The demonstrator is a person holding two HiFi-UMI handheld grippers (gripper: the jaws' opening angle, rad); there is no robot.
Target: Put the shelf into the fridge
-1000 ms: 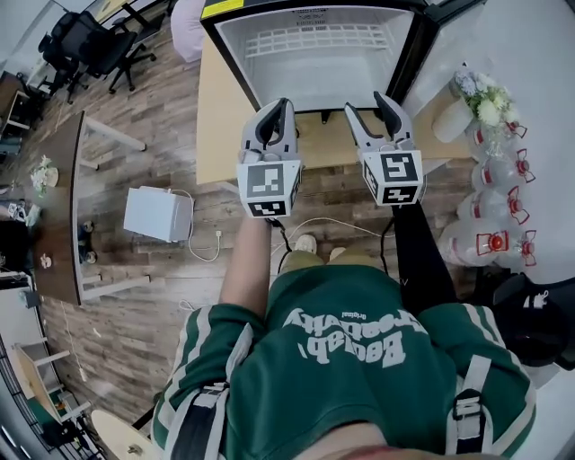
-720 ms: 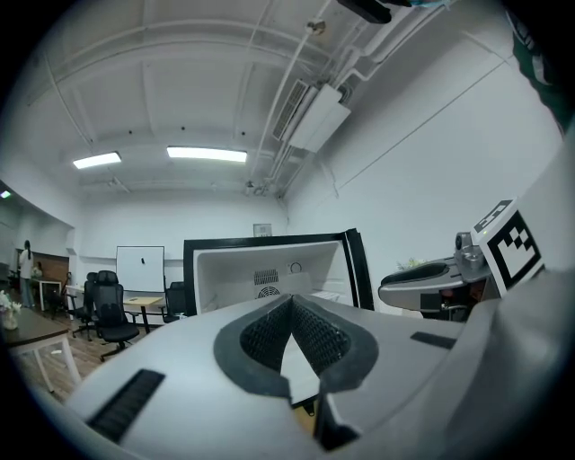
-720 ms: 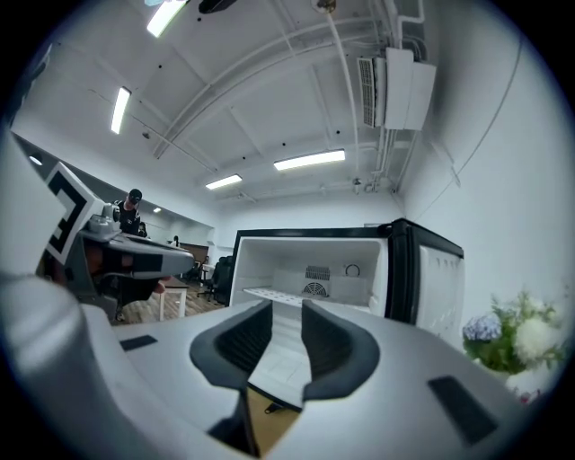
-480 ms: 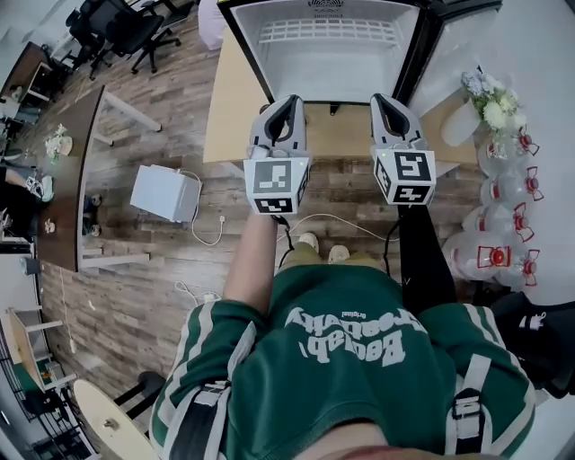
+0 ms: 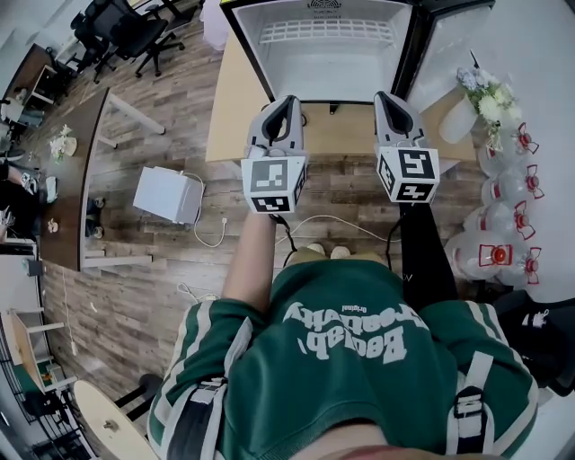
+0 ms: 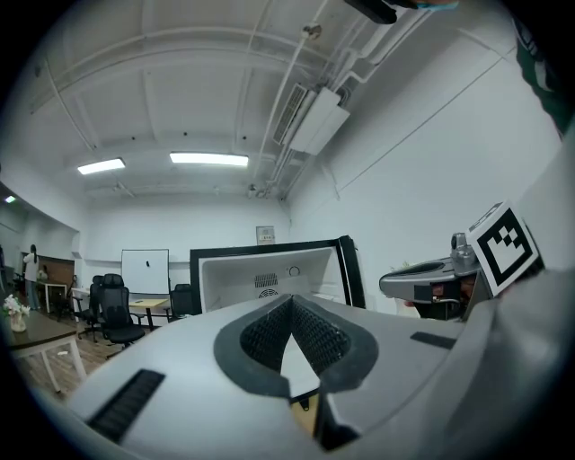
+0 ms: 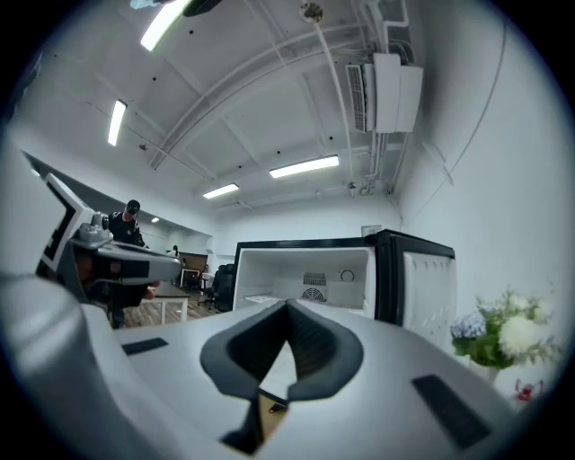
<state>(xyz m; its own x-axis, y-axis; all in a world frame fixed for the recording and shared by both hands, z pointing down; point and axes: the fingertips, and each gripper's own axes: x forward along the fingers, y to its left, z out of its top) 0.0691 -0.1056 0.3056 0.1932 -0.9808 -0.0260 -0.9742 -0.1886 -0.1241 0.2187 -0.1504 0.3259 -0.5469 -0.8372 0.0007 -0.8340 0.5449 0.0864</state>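
The small black fridge (image 5: 252,54) stands open on a wooden table (image 5: 225,117), its white inside facing me. A white wire shelf (image 5: 328,31) shows as a grid at the far end of the inside. My left gripper (image 5: 289,101) hangs in front of the fridge mouth, shut with nothing between its jaws. My right gripper (image 5: 384,97) is level with it to the right, also shut and empty. The left gripper view has the left gripper (image 6: 289,301) pointing at the fridge (image 6: 269,269). In the right gripper view, the right gripper (image 7: 287,305) points at the fridge (image 7: 305,265).
The fridge door (image 5: 449,36) stands open at the right. A vase of flowers (image 5: 481,94) and several water bottles (image 5: 499,243) are at the right. A white box (image 5: 166,195) with a cable lies on the wood floor. A desk (image 5: 72,180) and office chairs (image 5: 126,27) stand at the left.
The right gripper's jaws, spread one second ago, have come together on nothing. Both grippers sit slightly higher in the view and closer to the fridge. The left gripper stays shut.
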